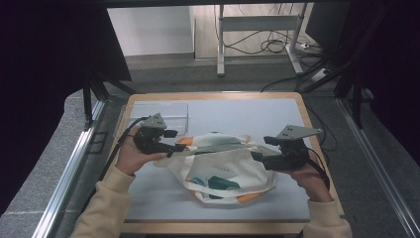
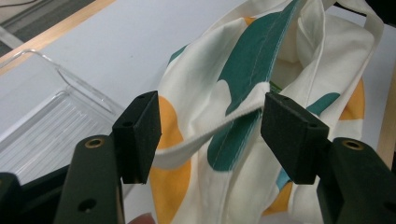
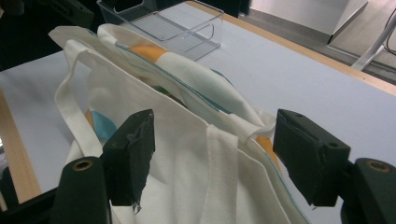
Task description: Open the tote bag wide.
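Observation:
A cream tote bag [image 1: 223,168] with green, orange and blue patches lies crumpled in the middle of the white table top [image 1: 257,114]. My left gripper [image 1: 181,147] is at the bag's left end. In the left gripper view its jaws stand wide apart [image 2: 210,130], with the bag's hemmed edge [image 2: 233,114] running between them and reaching the right pad. My right gripper [image 1: 255,156] is at the bag's right end. In the right gripper view it is open [image 3: 212,149] around the bag's rim and a cream strap [image 3: 222,163], with neither pad pressing on the cloth.
A clear plastic tray [image 1: 163,116] sits at the table's back left, just behind my left gripper. A wooden border [image 1: 317,144] frames the table top. Beyond the table are a desk frame [image 1: 220,44] and cables on the floor.

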A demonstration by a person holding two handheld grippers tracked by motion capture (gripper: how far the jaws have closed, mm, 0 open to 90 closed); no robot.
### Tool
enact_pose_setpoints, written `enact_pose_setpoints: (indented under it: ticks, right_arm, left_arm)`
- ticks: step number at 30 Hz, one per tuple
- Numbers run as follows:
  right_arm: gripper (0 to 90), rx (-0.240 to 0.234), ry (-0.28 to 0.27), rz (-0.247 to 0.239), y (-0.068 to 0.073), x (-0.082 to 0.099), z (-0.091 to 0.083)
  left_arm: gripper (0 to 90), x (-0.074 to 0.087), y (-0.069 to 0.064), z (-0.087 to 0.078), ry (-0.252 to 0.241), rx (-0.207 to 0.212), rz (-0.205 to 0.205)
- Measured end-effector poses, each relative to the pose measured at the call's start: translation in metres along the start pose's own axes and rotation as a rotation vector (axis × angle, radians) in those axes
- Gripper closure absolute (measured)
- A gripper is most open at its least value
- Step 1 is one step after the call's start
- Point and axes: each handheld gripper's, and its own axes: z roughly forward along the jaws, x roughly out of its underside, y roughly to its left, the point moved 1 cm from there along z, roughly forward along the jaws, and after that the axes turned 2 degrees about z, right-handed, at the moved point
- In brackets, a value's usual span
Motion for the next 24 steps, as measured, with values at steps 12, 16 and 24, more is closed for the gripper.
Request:
enact_pose_setpoints:
  ticks: [12,16,24]
  right_arm:
    - [29.6,0.003,0.007,0.004,-0.002,0.002,0.000]
    - [29.6,0.004,0.008,0.007,-0.003,0.002,0.001]
    - [29.6,0.006,0.011,0.008,-0.003,0.003,0.001]
  left_arm:
    - [39.7,-0.022,-0.003,0.014,0.037,0.038,0.052]
    - [40.3,-0.026,-0.006,0.018,0.053,0.050,0.065]
    - [42.8,-0.028,-0.011,0.039,0.126,0.081,0.104]
